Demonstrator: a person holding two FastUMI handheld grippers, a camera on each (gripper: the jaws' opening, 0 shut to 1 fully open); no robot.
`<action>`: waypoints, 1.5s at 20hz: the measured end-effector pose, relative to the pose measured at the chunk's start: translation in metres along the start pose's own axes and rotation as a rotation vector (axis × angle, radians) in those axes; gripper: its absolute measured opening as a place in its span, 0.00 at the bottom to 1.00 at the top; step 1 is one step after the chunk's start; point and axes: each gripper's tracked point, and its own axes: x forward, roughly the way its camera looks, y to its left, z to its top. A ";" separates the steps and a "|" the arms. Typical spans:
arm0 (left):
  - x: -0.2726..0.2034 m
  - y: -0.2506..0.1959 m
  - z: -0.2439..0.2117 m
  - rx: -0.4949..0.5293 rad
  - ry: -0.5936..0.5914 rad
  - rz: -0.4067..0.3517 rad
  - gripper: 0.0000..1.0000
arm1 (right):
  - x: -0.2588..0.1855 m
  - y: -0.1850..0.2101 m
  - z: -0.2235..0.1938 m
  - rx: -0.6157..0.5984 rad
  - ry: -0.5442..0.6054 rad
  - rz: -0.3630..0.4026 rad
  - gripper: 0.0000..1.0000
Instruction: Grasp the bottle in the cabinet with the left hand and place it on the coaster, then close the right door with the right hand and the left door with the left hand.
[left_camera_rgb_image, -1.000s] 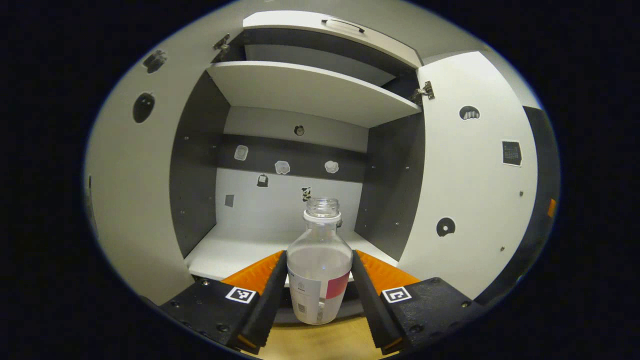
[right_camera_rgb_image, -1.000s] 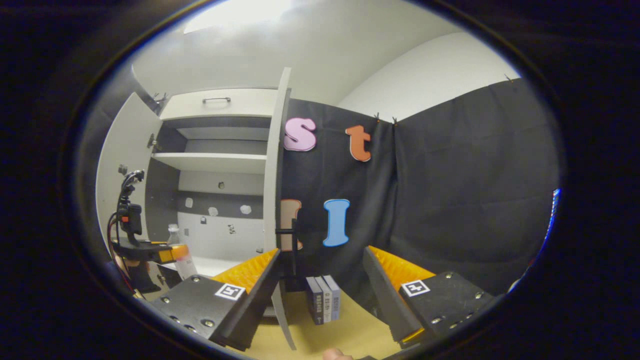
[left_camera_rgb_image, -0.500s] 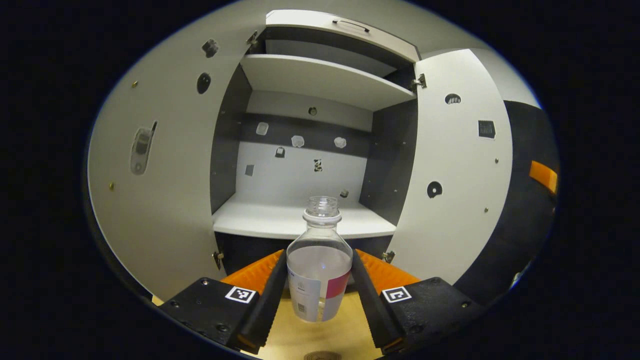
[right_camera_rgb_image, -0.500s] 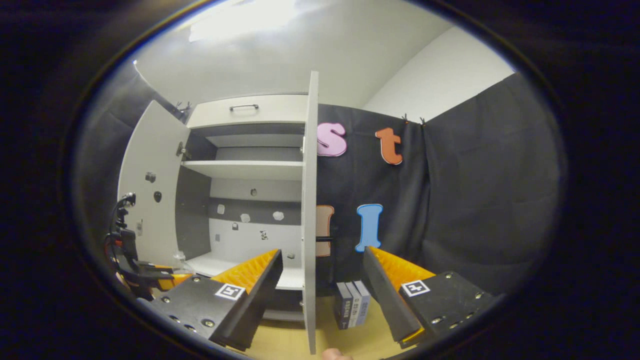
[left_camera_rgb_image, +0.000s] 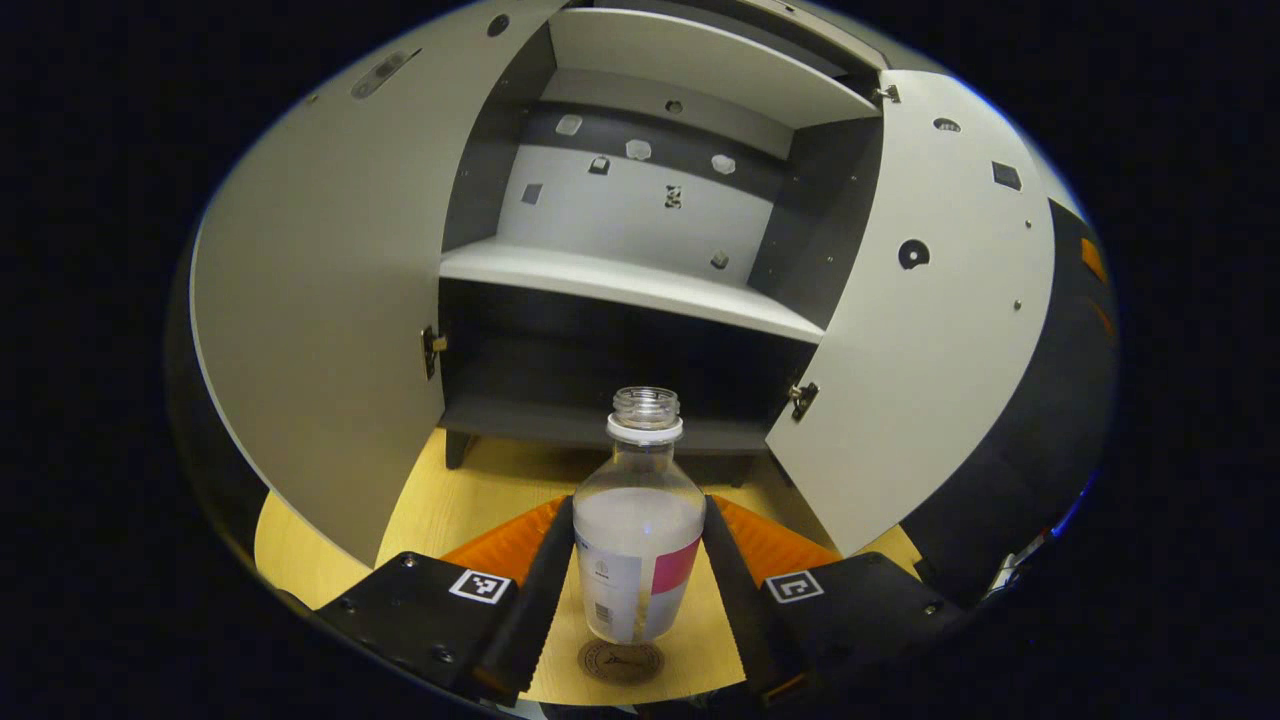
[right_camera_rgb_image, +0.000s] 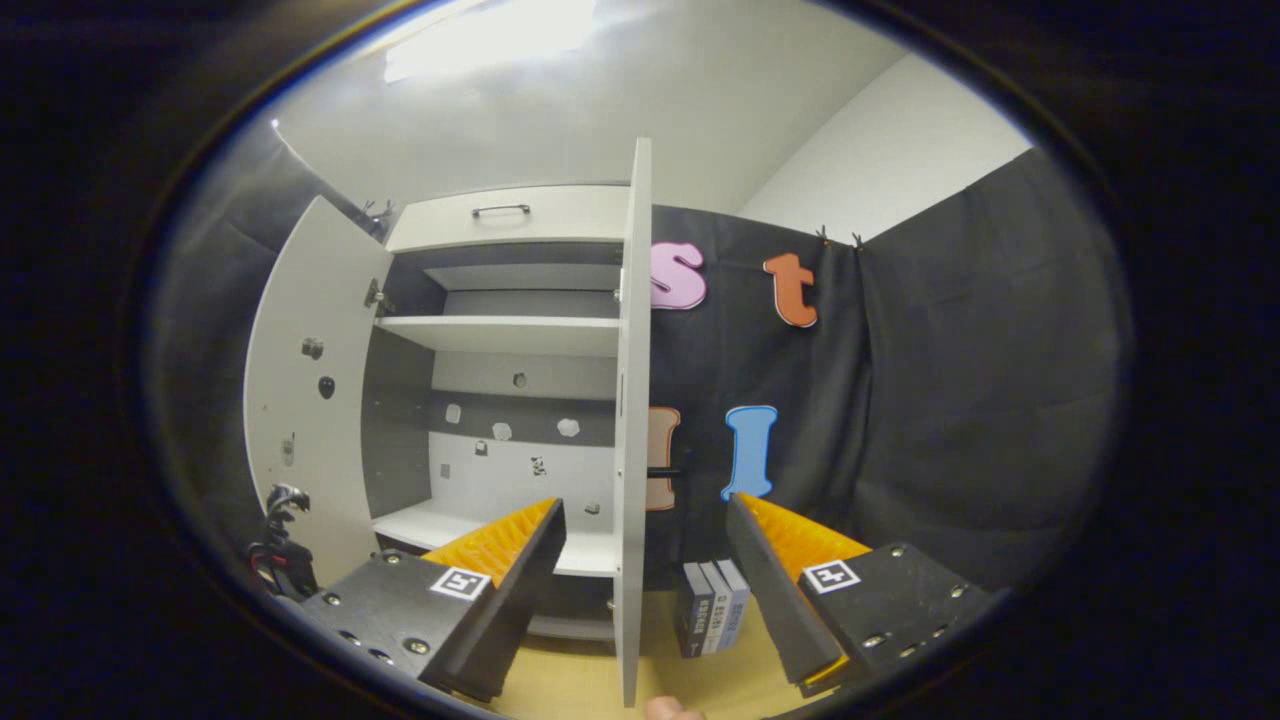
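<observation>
Bottle (left_camera_rgb_image: 640, 540) is out of the cabinet (left_camera_rgb_image: 620, 290), clamped between the left gripper (left_camera_rgb_image: 638, 590) fingers just above the coaster (left_camera_rgb_image: 621, 661) on the table (left_camera_rgb_image: 450, 510), not clearly set down; release and both doors are left. Right gripper (right_camera_rgb_image: 645, 580) hangs wide and empty. Its view adds the right door (right_camera_rgb_image: 632, 420) edge-on and books (right_camera_rgb_image: 714, 605); the left gripper view adds the left door (left_camera_rgb_image: 330, 320).

In the left gripper view the bottle (left_camera_rgb_image: 640, 540) stands between the left tongs (left_camera_rgb_image: 636, 600), just above the coaster (left_camera_rgb_image: 620, 662) on the worktop (left_camera_rgb_image: 440, 510). Behind it the cabinet (left_camera_rgb_image: 620, 280) stands with both doors open. In the right gripper view, books (right_camera_rgb_image: 714, 620) stand right of the right door (right_camera_rgb_image: 630, 430).
</observation>
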 end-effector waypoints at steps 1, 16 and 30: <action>0.002 0.003 -0.013 -0.012 0.029 0.003 0.77 | -0.001 -0.001 0.001 0.000 0.000 -0.002 0.98; 0.029 0.021 -0.110 -0.107 0.144 0.047 0.78 | -0.001 -0.007 -0.006 0.002 0.023 -0.013 0.98; 0.052 0.017 -0.119 -0.013 0.096 0.071 0.78 | 0.003 -0.020 -0.012 -0.010 0.032 -0.042 0.98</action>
